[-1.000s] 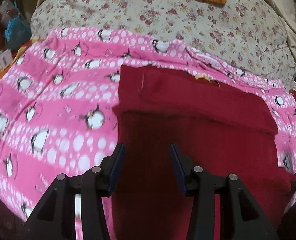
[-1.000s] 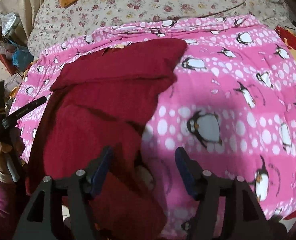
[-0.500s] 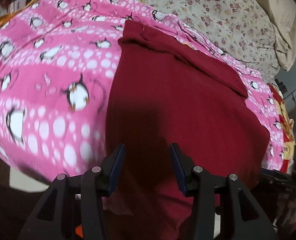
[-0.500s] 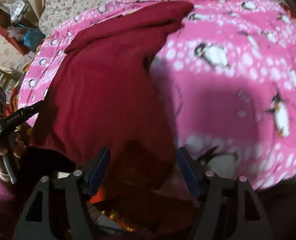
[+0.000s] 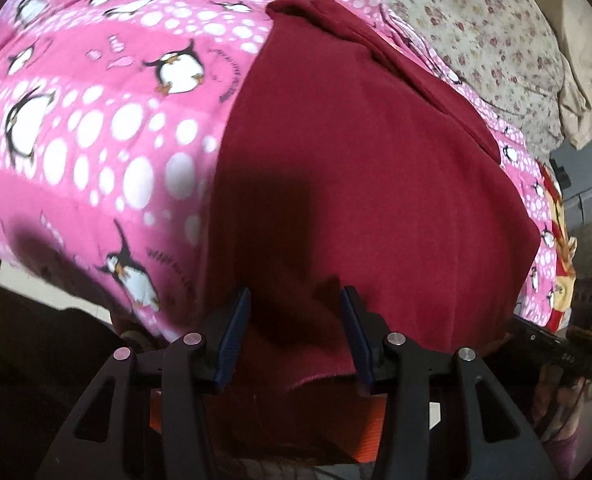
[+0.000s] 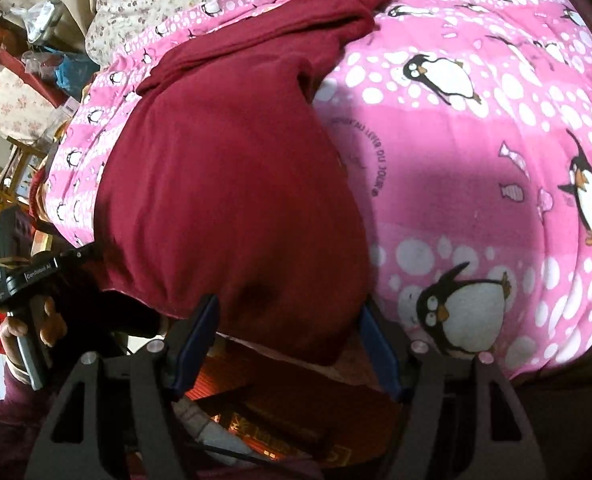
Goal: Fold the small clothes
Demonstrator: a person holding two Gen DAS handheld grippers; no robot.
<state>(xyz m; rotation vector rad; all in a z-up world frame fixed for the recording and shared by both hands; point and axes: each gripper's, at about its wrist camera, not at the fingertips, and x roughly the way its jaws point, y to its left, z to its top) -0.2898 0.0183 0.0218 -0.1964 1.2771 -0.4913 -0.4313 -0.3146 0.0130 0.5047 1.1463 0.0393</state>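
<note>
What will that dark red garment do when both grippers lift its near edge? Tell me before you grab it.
The dark red garment will probably sag between the grip points: it drapes limply over the edge of the pink penguin blanket. It looks knitted and fairly thick, so likely not slippery. Its folded-over top part may flop open.

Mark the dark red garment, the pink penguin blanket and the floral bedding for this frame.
dark red garment [image 5: 375,168], left wrist view, middle of its flat body.
pink penguin blanket [image 6: 475,168], right wrist view, bare pink patch beside the garment.
floral bedding [image 5: 491,40], left wrist view, flowered cloth beyond the blanket.
</note>
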